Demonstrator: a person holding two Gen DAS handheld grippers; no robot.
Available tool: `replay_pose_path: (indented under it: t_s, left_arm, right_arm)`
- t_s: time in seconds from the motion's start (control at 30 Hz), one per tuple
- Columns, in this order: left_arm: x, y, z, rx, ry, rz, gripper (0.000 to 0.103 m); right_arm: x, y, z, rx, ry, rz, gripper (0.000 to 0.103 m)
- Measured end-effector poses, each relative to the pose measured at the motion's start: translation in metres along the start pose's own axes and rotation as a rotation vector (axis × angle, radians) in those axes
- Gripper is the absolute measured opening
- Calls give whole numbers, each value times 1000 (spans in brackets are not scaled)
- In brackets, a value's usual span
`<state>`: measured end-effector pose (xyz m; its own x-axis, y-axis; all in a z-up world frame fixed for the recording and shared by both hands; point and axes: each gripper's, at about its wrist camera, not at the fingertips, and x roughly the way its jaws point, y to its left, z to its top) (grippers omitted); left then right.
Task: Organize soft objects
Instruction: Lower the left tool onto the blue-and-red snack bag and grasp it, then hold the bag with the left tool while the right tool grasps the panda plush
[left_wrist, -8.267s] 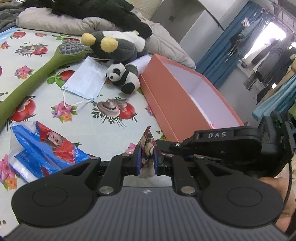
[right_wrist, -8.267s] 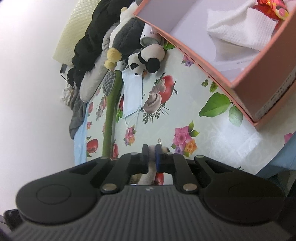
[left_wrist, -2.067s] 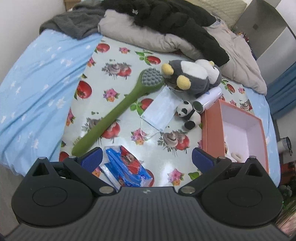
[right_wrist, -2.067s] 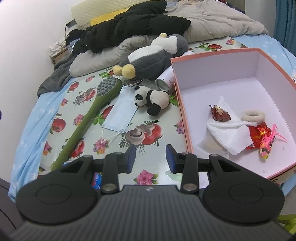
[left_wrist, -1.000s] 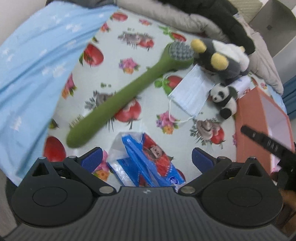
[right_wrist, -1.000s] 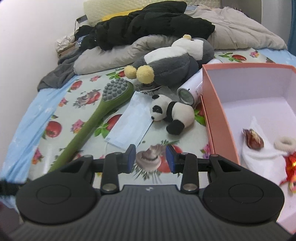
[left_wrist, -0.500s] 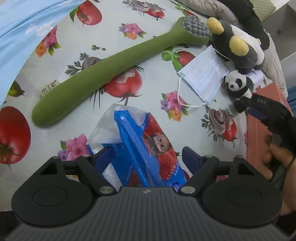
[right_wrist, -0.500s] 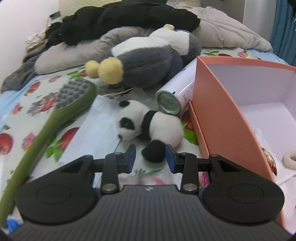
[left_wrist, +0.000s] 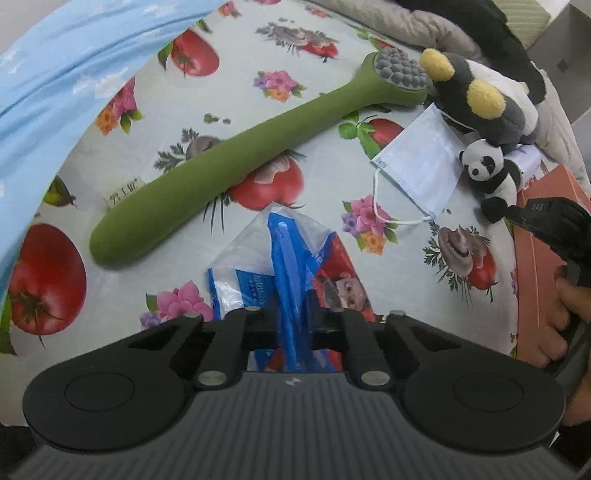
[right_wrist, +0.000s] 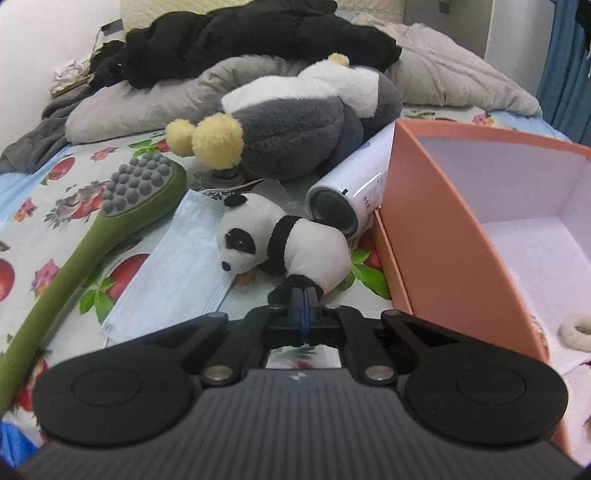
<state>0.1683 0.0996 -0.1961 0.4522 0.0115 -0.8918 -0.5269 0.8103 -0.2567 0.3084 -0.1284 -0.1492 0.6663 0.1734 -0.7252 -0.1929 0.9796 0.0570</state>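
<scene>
My left gripper (left_wrist: 293, 326) is shut on a blue and red plastic tissue pack (left_wrist: 284, 266) that lies on the flowered bedsheet. My right gripper (right_wrist: 303, 301) is shut on the black hind foot of a small panda plush (right_wrist: 284, 243), which lies beside the pink box (right_wrist: 436, 221). The panda (left_wrist: 491, 173) and the right gripper (left_wrist: 550, 221) also show at the right of the left wrist view. A big grey and white plush with yellow pompoms (right_wrist: 295, 125) lies behind the panda.
A long green massage brush (left_wrist: 236, 158) and a blue face mask (left_wrist: 421, 162) lie on the sheet. A white cylinder (right_wrist: 354, 184) lies against the box. A white hair tie (right_wrist: 576, 328) sits inside it. Grey and black clothes (right_wrist: 258, 37) are piled behind.
My left gripper dropped onto the tissue pack and closed on it. My right gripper moved in to the small panda and closed on its hind foot.
</scene>
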Motion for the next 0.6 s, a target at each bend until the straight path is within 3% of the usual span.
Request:
replay_pose_path:
  t_s: [0.2, 0.47, 0.53, 0.6]
  left_arm:
    - [-10, 7, 0, 31, -27, -33, 7]
    - [-17, 11, 15, 91, -85, -77, 7]
    - [-16, 7, 17, 107, -92, -88, 7]
    - [-14, 5, 18, 114, -96, -97, 7]
  right_arm:
    - [-27, 4, -12, -40, -18, 21, 3]
    - [-37, -8, -18, 65, -9, 101, 10]
    - [-33, -5, -17, 63, -16, 86, 37]
    - [-29, -3, -14, 72, -36, 83, 39]
